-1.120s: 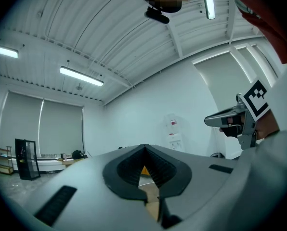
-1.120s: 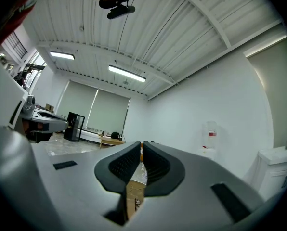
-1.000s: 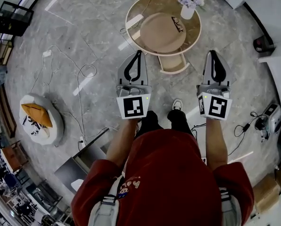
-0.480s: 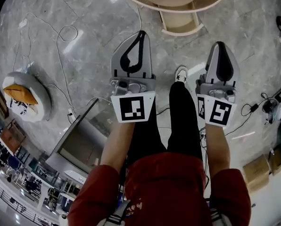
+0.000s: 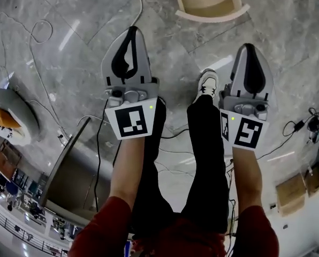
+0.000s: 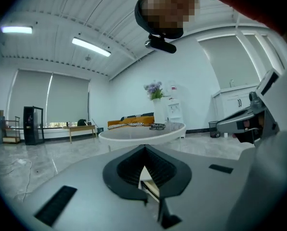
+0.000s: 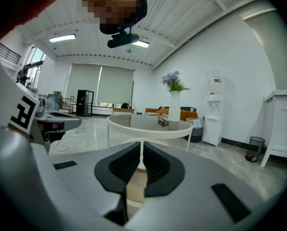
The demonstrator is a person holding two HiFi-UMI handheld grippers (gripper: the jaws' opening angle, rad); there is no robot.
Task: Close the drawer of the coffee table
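Step in hand: approach, no contact w/ the drawer (image 5: 212,15) yet. The drawer is the landmark: it juts out open at the top edge of head view, pale wood, looks empty, and the round coffee table (image 7: 150,124) it belongs to sits right above/behind it in both gripper views, w/ a vase of purple flowers (image 7: 175,102) on the tabletop. Left tongs (image 5: 130,35) are short of the drawer and off to its left, tips together, nothing btwn them. Right tongs (image 5: 249,50) are short of the drawer and to its right, also pinched narrow and empty. Person's white shoe (image 5: 206,84) is on the floor short of the drawer, btwn the two tongs. Both tongs point roughly level twd the drawer front. Next move, prob: bring one or both closed tips fwd onto the drawer's front panel, square to it, then push straight in under the tabletop. No grasp needed, so tongs can stay pinched. Off-centre push may skew the drawer.
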